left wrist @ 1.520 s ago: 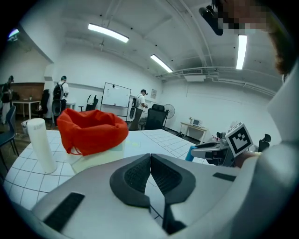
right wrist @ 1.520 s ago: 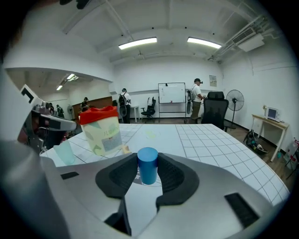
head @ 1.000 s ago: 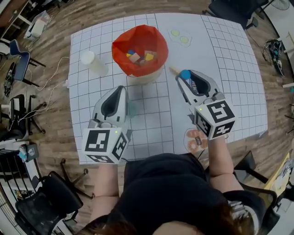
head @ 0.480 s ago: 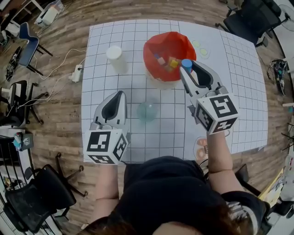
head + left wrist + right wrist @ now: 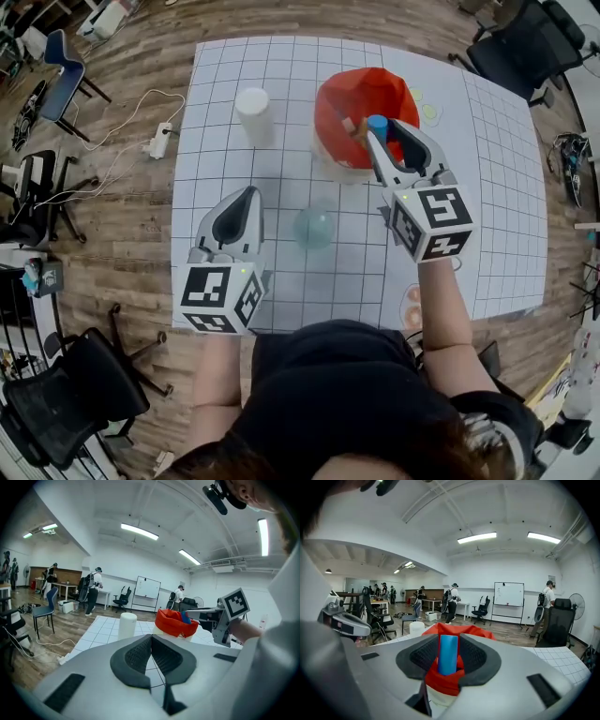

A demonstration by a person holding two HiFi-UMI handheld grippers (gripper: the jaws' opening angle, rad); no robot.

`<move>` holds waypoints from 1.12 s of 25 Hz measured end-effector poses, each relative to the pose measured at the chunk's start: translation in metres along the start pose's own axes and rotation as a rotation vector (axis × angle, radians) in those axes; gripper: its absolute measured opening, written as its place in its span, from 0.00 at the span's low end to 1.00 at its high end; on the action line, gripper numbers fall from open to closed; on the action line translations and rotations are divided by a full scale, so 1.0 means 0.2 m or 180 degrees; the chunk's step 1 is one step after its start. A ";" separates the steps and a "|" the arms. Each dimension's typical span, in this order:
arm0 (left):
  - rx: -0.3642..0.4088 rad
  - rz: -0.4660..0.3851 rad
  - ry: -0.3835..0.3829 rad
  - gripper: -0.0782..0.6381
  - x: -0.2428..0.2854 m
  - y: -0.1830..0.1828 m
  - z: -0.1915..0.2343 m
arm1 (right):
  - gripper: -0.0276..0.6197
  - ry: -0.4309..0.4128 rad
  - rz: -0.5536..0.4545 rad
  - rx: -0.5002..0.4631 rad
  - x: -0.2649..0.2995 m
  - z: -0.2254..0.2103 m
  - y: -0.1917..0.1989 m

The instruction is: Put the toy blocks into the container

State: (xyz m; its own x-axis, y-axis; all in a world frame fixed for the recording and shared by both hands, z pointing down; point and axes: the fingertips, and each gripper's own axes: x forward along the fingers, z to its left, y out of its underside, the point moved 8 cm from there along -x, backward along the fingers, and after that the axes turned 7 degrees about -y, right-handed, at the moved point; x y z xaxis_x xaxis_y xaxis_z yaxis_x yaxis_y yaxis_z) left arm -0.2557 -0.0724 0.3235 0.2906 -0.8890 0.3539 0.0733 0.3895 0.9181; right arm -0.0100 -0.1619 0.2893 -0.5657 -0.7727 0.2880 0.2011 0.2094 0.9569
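The container (image 5: 352, 112) is a white tub lined with a red bag, standing at the far middle of the gridded table; it also shows in the left gripper view (image 5: 174, 622) and right gripper view (image 5: 454, 632). My right gripper (image 5: 377, 131) is shut on a blue cylinder block (image 5: 377, 125), held upright between its pads (image 5: 448, 654) over the container's near right rim. A block shows inside the bag beside it. My left gripper (image 5: 246, 200) hovers shut and empty over the near left of the table (image 5: 151, 641).
A white cylinder (image 5: 254, 114) stands left of the container. A clear round lid or bowl (image 5: 314, 226) lies between the grippers. Yellow-green discs (image 5: 428, 112) lie right of the container. Office chairs and cables ring the table; people stand far off.
My right gripper has carried the blue cylinder from the table's right side up and left to the container's rim. The left gripper has stayed about where it was.
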 end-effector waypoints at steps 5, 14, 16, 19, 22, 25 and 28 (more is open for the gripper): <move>-0.0029 -0.0010 -0.0006 0.15 0.00 0.00 -0.01 | 0.29 -0.0001 -0.0086 0.0081 -0.03 -0.02 0.01; 0.0031 0.0021 0.0159 0.15 0.03 -0.02 -0.20 | 0.28 0.0179 -0.0147 0.0152 -0.21 -0.15 0.03; 0.0055 0.0030 0.0219 0.15 0.04 -0.02 -0.26 | 0.28 0.0241 -0.0148 0.0183 -0.26 -0.20 0.05; 0.0122 0.0040 0.0345 0.15 0.07 -0.03 -0.38 | 0.28 0.0364 -0.0130 0.0243 -0.34 -0.29 0.10; 0.0208 0.0068 0.0502 0.15 0.11 -0.04 -0.51 | 0.28 0.0494 -0.0082 0.0322 -0.42 -0.39 0.17; 0.0272 0.0089 0.0647 0.15 0.16 -0.04 -0.65 | 0.28 0.0551 -0.0011 0.0386 -0.47 -0.47 0.24; 0.0324 0.0115 0.0776 0.15 0.22 -0.03 -0.78 | 0.28 0.0539 0.0082 0.0446 -0.51 -0.54 0.32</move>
State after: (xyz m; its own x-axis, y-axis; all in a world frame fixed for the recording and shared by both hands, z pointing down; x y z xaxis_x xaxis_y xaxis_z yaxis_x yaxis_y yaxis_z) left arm -0.0949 -0.0755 0.3054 0.5134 -0.7858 0.3448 -0.0340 0.3828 0.9232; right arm 0.1466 -0.1350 0.3183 -0.4170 -0.8532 0.3133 0.0938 0.3024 0.9485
